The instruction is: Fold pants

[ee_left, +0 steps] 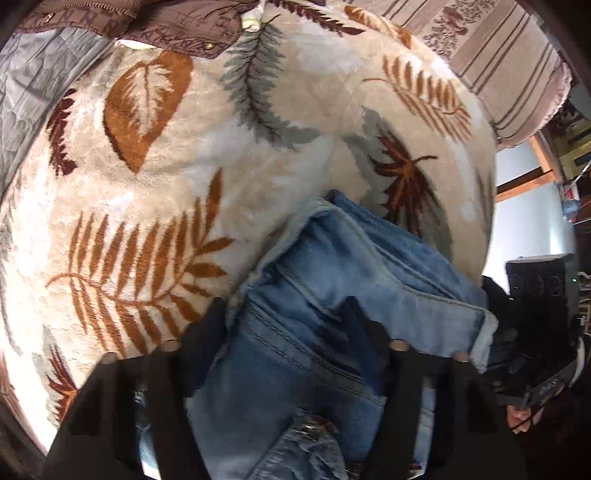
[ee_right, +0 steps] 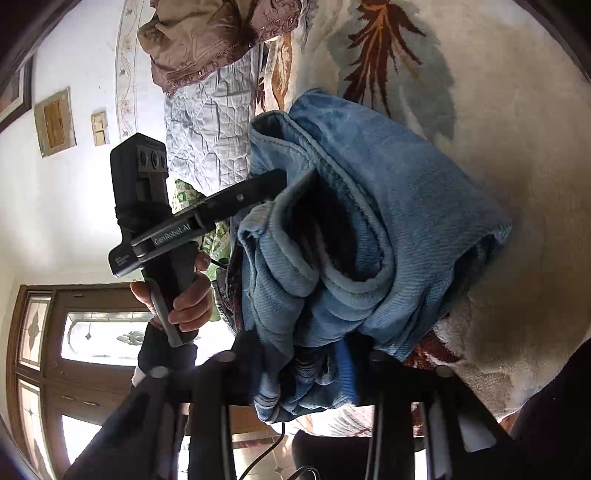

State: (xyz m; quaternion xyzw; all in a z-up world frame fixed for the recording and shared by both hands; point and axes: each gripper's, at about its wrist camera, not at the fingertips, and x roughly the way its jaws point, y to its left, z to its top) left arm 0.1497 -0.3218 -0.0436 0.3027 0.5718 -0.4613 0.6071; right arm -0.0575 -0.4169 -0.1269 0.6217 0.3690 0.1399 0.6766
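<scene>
On the left, a soft blanket [ee_left: 155,192] with brown leaves is spread over the bed. A brown jacket [ee_left: 166,26] is seen at the far edge of it, and a striped pillow [ee_left: 509,66] lies far to the right.

The blue pants [ee_left: 332,295] are bunched in a thick bundle near the right edge of the bed. They are already doubled over more than once, so the folding seems to be well along. The bundle looks lifted or half lifted off the blanket, but this cannot be told for sure.

The left claw [ee_left: 291,332] is closed around the near part of the pants, by the waist seams and the button. Denim is packed between its two dark fingers.

From the right wrist view, the pants [ee_right: 388,206] are seen as a rolled stack with open folds. The right claw [ee_right: 306,354] is pinching the near end of that stack, with cloth squeezed between its fingers. The other tool is seen there too, held by a hand [ee_right: 184,295], with its tip pushed into the folds.

Next, the bundle probably needs to be laid flat on the blanket and pressed smooth. Both grips would have to be let go slowly, or the folds may spring open.
</scene>
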